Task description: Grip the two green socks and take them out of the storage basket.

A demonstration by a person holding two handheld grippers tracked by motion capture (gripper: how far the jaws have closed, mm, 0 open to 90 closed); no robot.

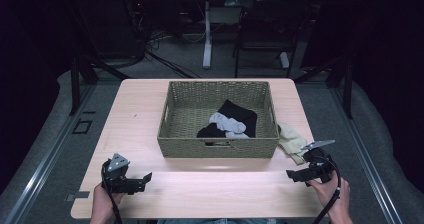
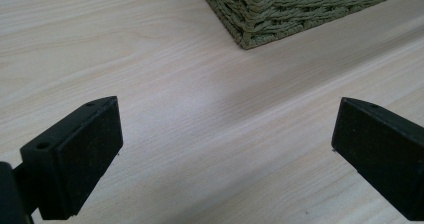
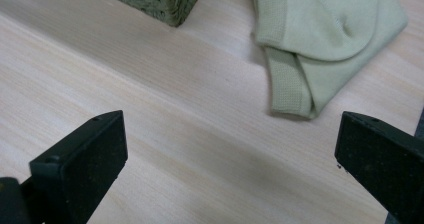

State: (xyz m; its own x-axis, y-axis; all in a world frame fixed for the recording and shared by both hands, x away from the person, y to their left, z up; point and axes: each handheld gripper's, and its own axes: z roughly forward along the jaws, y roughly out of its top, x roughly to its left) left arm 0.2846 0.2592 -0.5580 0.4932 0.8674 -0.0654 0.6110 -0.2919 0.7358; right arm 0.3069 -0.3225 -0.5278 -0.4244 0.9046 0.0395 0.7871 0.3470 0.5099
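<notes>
Black left tongs [image 1: 131, 183] and right tongs [image 1: 306, 173] hover wide-jawed over table [image 1: 135, 114].

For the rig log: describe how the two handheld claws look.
Both are black. The left claw carries a grey three-cornered plate on top, as does the right claw. A black cable trails from each. Up close, the jaws are blocky black pads with small holes. The forearms show no sleeves.

Pale wood table [image 1: 140, 114], woven basket [image 1: 218, 146] centred, pale green sock [image 1: 291, 141] beside it
</notes>
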